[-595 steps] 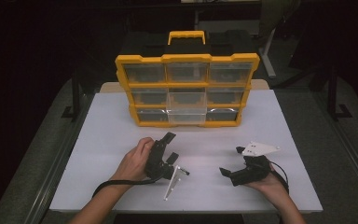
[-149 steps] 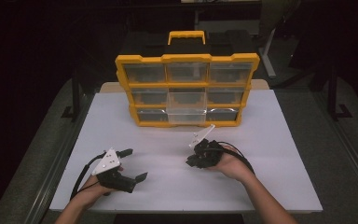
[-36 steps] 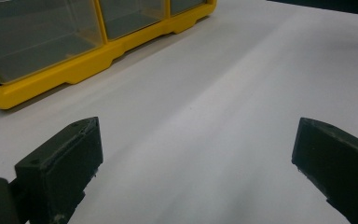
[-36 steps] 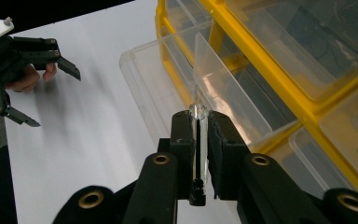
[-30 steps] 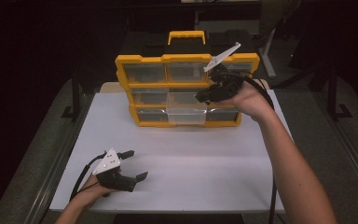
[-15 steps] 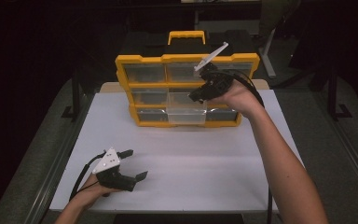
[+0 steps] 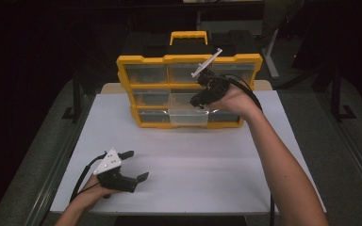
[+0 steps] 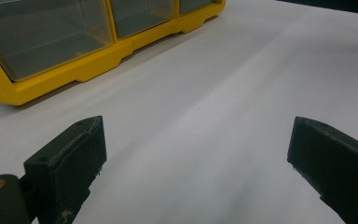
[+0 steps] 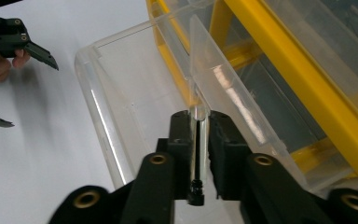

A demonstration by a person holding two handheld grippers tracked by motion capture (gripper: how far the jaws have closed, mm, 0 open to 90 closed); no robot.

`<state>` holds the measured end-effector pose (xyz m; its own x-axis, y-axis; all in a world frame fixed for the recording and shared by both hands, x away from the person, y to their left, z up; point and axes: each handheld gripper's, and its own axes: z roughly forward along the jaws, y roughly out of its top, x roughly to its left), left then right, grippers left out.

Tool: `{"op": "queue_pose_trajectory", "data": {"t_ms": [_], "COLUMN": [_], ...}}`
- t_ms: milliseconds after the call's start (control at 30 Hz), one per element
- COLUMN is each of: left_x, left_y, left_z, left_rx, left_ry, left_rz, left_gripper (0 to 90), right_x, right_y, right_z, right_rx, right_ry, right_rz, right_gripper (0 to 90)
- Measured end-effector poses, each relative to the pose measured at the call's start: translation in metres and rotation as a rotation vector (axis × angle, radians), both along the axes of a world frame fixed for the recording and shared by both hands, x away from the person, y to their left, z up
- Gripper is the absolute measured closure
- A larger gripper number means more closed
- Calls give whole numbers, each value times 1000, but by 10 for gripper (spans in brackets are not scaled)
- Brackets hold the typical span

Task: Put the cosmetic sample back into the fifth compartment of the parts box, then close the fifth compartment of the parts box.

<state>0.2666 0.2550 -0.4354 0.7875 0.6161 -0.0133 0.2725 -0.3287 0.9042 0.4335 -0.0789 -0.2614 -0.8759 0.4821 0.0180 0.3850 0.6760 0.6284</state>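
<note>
A yellow organizer (image 7: pixel 188 60) with clear drawers stands at the back of the white table. One clear drawer (image 9: pixel 103 116) is pulled out from its lower middle (image 7: pixel 187 117). My right gripper (image 9: pixel 199 122) hovers over that drawer (image 7: pixel 195 100), and a thin clear divider (image 9: pixel 223 88) stands upright between its pads inside the drawer. Its jaws have just been opening a little, but the pads still touch the divider. My left gripper (image 7: pixel 137 165) rests at the front left of the table, open (image 8: pixel 196 154), nothing between its jaws.
The white table top (image 7: pixel 207 160) stretches between the organizer and the left gripper. The organizer's black and yellow handle (image 7: pixel 188 35) rises at the back. Dark floor and metal frames surround the table. The right forearm (image 7: pixel 283 160) crosses the right half.
The right hand has moved left and down along the organizer's front, from its top right corner to the pulled-out middle drawer. The left gripper has stayed put.
</note>
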Motion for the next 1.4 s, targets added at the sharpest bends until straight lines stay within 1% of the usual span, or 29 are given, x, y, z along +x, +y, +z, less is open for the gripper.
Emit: {"op": "queue_pose_trajectory", "data": {"t_ms": [67, 133, 167, 200, 267, 300, 500, 600, 633, 733, 800, 1067, 1200, 1300, 1400], "left_x": [0, 0, 0, 1, 0, 0, 0, 0, 0, -1, -1, -2, -2, -2, -2], "left_y": [0, 0, 0, 0, 0, 0, 0, 0, 0, 0, 0, 0, 0, -1, -1], "left_z": [0, -1, -1, -1, -1, -1, -1, -1, -1, -1, -1, -1, -2, -2, -2], "left_rx": [0, 3, 8, 10, 5, 5, 16, 18, 13, 23, 23, 21, 20, 22, 19], "left_ry": [-1, -1, -3, -4, -7, -7, -7, -1, 6, 4, 3, -4, -4, -1, 1], "left_rz": [9, 15, 16, 17, 15, 14, 14, 15, 15, 9, 6, -4, -4, -6, -8], "left_gripper": [52, 57, 61, 61, 61, 61, 61, 61, 61, 61, 61, 62, 64, 64, 64], "right_x": [0, 0, 0, -1, -3, -6, -17, -24, -26, -34, -38, -48, -50, -49, -50], "right_y": [-1, -2, -3, -4, -6, -6, -8, -9, -9, -8, -9, -6, -5, -5, -3], "right_z": [0, 1, 2, 4, 7, 9, 16, 19, 20, 21, 20, 10, 4, -1, -4], "right_rx": [7, 12, 17, 27, 42, 51, 67, 83, 88, 88, 87, 79, 76, 67, 73], "right_ry": [6, 3, -10, -4, -4, 7, 16, 10, 12, 14, 4, 11, 17, 5, 21], "right_rz": [-2, -9, -7, -16, -12, -16, 2, 20, 22, 34, 48, 66, 71, 83, 70], "right_gripper": [724, 725, 731, 741, 766, 780, 886, 889, 889, 889, 889, 889, 889, 889, 889]}}
